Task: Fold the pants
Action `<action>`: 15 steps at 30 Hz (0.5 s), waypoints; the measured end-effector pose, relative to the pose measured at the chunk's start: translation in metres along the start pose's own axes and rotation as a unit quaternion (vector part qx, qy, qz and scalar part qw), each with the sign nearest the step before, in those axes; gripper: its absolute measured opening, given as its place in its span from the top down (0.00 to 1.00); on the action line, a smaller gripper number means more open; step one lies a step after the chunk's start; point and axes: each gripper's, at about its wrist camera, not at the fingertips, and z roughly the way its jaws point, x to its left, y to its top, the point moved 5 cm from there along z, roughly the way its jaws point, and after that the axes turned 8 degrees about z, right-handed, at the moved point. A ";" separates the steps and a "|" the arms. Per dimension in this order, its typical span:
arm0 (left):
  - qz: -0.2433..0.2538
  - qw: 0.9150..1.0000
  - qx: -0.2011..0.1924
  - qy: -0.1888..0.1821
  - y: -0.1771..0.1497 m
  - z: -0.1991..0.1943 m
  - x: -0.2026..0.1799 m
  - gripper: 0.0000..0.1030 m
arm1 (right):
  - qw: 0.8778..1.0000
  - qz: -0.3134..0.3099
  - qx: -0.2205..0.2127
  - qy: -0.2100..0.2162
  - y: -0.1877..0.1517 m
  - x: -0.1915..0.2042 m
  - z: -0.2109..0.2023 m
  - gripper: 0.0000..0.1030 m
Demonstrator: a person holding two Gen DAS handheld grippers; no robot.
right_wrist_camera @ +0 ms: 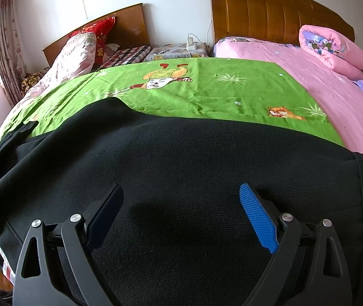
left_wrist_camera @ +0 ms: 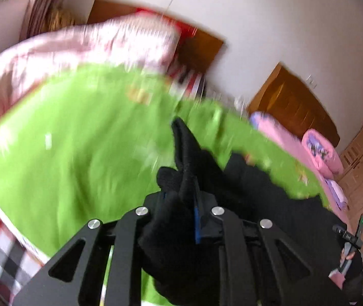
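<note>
The black pants (right_wrist_camera: pixel 181 163) lie spread across the green sheet (right_wrist_camera: pixel 206 89) on the bed, filling the near half of the right wrist view. My right gripper (right_wrist_camera: pixel 181 191) is open just above the pants, with its blue pad (right_wrist_camera: pixel 257 216) bare and nothing between its fingers. In the blurred left wrist view, my left gripper (left_wrist_camera: pixel 181 199) is shut on a bunched edge of the black pants (left_wrist_camera: pixel 189 158) and holds it lifted above the green sheet (left_wrist_camera: pixel 66 140). The rest of the pants trail off to the right (left_wrist_camera: pixel 270 191).
A pink bed (right_wrist_camera: pixel 308 76) with a rolled pink quilt (right_wrist_camera: pixel 334 48) lies to the right. A flowered quilt (right_wrist_camera: pixel 77 56) and red pillow (right_wrist_camera: pixel 99 33) lie at the back left. Wooden headboards (right_wrist_camera: pixel 270 10) stand behind. A checked sheet (left_wrist_camera: pixel 0 255) shows at the bed's near edge.
</note>
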 end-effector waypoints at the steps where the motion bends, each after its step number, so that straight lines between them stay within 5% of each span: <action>1: 0.016 1.000 -0.011 0.015 0.011 -0.003 -0.004 0.85 | 1.000 0.000 0.000 0.000 0.000 0.000 0.000 0.13; 4: 0.035 0.998 0.010 0.057 0.028 0.025 0.007 0.85 | 1.000 0.001 -0.005 0.000 0.000 0.000 -0.001 0.13; 7: 0.022 0.986 0.100 0.131 -0.005 0.082 0.042 0.85 | 1.000 0.002 -0.012 0.000 0.000 0.000 -0.003 0.13; 11: -0.050 0.992 0.061 0.094 -0.021 0.080 0.057 0.85 | 1.000 0.004 -0.011 0.003 -0.001 -0.001 -0.003 0.13; 14: -0.048 0.988 0.070 0.128 -0.021 0.072 0.055 0.75 | 1.000 0.004 -0.009 0.006 0.000 -0.001 -0.002 0.11; 15: -0.033 0.983 0.068 0.169 -0.017 0.066 0.053 0.62 | 1.000 0.003 -0.010 0.007 0.000 -0.001 -0.003 0.11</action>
